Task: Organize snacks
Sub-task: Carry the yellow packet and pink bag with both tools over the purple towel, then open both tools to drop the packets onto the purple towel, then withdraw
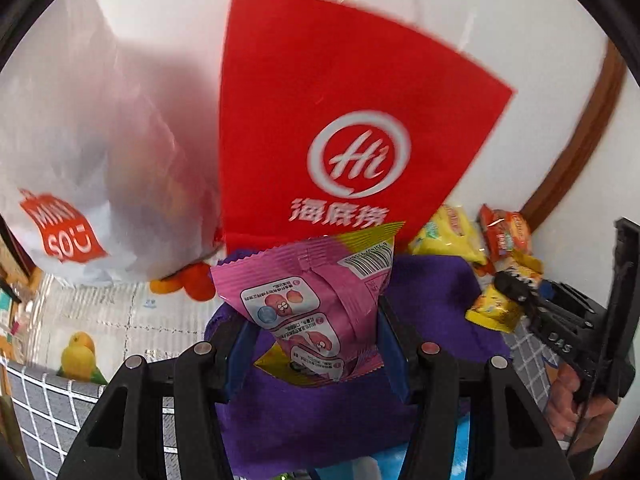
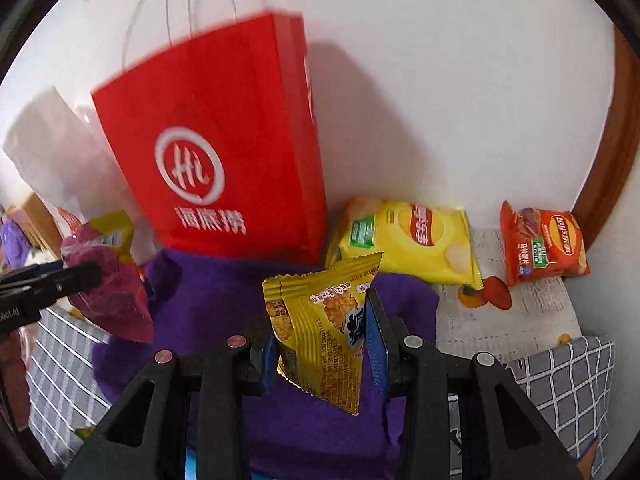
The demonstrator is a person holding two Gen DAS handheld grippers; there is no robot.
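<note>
Left gripper (image 1: pixel 316 344) clamps a pink snack packet (image 1: pixel 316 304) at frame centre; right gripper (image 2: pixel 320 344) pinches a yellow cracker packet (image 2: pixel 324 328) — both over a purple cloth (image 2: pixel 208 292), with a red paper bag (image 2: pixel 224 152) behind, upper centre — chip bags (image 2: pixel 408 244) right

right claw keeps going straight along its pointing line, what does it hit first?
Probably the purple cloth ahead and below the right claw, which is shut on the yellow snack packet. The red paper bag stands just beyond; depth is unclear.
</note>
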